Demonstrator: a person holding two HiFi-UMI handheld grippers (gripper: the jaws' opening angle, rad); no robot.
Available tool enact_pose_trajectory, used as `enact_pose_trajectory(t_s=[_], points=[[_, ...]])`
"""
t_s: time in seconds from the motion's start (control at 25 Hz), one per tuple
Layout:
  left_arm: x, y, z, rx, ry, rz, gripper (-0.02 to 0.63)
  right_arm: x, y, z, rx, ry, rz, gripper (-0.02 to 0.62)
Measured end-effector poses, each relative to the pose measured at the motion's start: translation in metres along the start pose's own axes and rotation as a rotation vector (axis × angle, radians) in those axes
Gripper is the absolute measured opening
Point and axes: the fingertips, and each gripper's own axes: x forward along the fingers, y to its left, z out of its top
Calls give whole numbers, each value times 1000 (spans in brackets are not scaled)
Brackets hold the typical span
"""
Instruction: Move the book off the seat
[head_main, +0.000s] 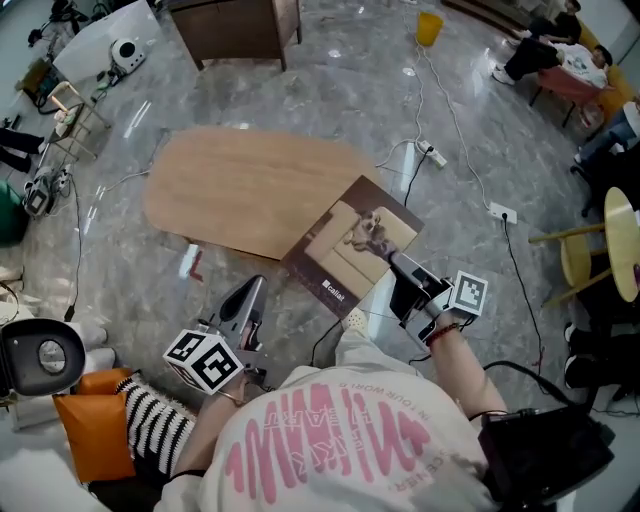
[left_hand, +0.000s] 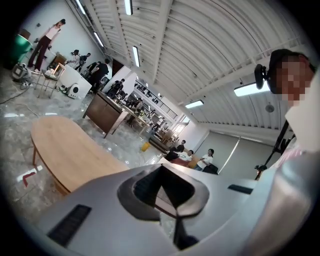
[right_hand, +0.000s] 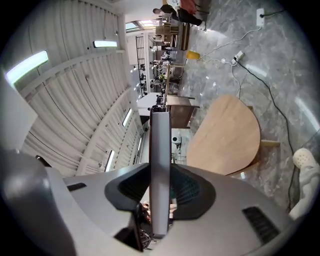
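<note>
My right gripper (head_main: 400, 268) is shut on the near right edge of a brown book (head_main: 352, 245) with a pale picture on its cover. The book hangs tilted in the air, its far corner over the near right rim of the low oval wooden seat (head_main: 250, 190). In the right gripper view the book's grey edge (right_hand: 160, 160) stands clamped between the jaws of the right gripper (right_hand: 160, 200), with the seat (right_hand: 227, 135) beyond. My left gripper (head_main: 252, 290) is lower left of the book, apart from it, jaws together and empty. In its own view the left gripper (left_hand: 162, 192) faces the seat (left_hand: 65, 150).
Cables and a power strip (head_main: 432, 152) lie on the marble floor right of the seat. A dark cabinet (head_main: 235, 30) and a yellow bucket (head_main: 428, 27) stand at the back. A round stool (head_main: 600, 250) is at the right, an orange cushion (head_main: 95, 430) at lower left.
</note>
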Motion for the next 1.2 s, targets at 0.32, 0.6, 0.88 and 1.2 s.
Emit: enact_pose_trajectory(t_s=[0.32,0.6,0.88,1.2], points=[[57,8,27,-25,-34,65,8,47,-3,59,0,118,-15,141],[73,21,24,-28,-108,148,8,77,-34,67,8,255,-41,140],[47,39,15,-69,-122,238,8,120,-75,45,71,353,-91,141],[6,73,11,-109,-88,305,8,157,-122,14,104,371,-183,140]])
